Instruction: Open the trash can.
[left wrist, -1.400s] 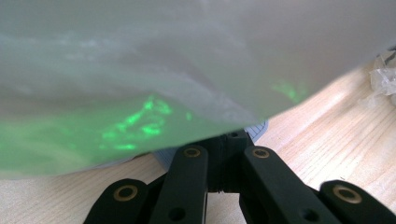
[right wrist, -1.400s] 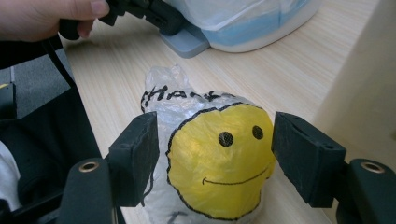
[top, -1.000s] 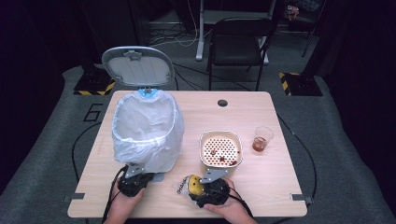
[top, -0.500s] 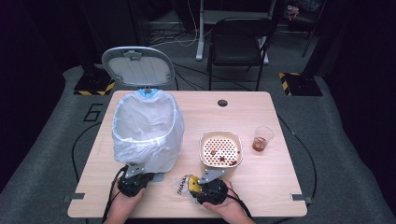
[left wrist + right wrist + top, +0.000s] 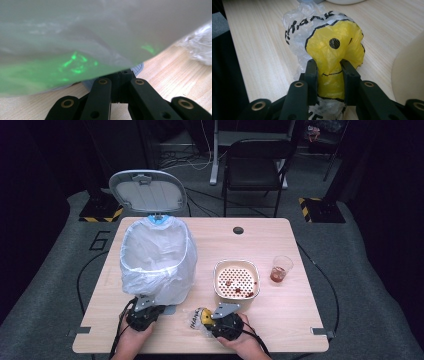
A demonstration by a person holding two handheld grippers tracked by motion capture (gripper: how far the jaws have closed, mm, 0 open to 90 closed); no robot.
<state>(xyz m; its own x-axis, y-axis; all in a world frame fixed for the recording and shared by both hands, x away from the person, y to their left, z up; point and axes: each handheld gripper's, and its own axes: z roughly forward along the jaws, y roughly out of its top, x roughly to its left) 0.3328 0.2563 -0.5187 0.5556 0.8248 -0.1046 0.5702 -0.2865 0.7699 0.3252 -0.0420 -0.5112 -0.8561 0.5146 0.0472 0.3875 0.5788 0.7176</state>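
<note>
A crumpled clear plastic bag [image 5: 334, 42] with a yellow smiley face and black lettering lies on the wooden table [image 5: 280, 320] near its front edge. My right gripper [image 5: 329, 63] is shut on the bag's yellow part, one finger on each side. In the high view this bag [image 5: 193, 320] sits just left of the right gripper [image 5: 206, 319]. My left gripper [image 5: 147, 306] is at the foot of a bin with a white liner [image 5: 157, 260]. In the left gripper view its jaws stand together, and the left gripper [image 5: 121, 73] has its tips under the hanging liner [image 5: 75, 37].
The bin's grey lid [image 5: 147, 190] stands open at the table's far left. A cream perforated bowl [image 5: 236, 279] holding a few dark bits sits right of the bin. A clear cup [image 5: 280, 269] with red contents stands farther right. A black chair [image 5: 255, 165] is behind the table.
The plastic bag has shifted slightly left in front of the right gripper. The left gripper stays at the bin's foot.
</note>
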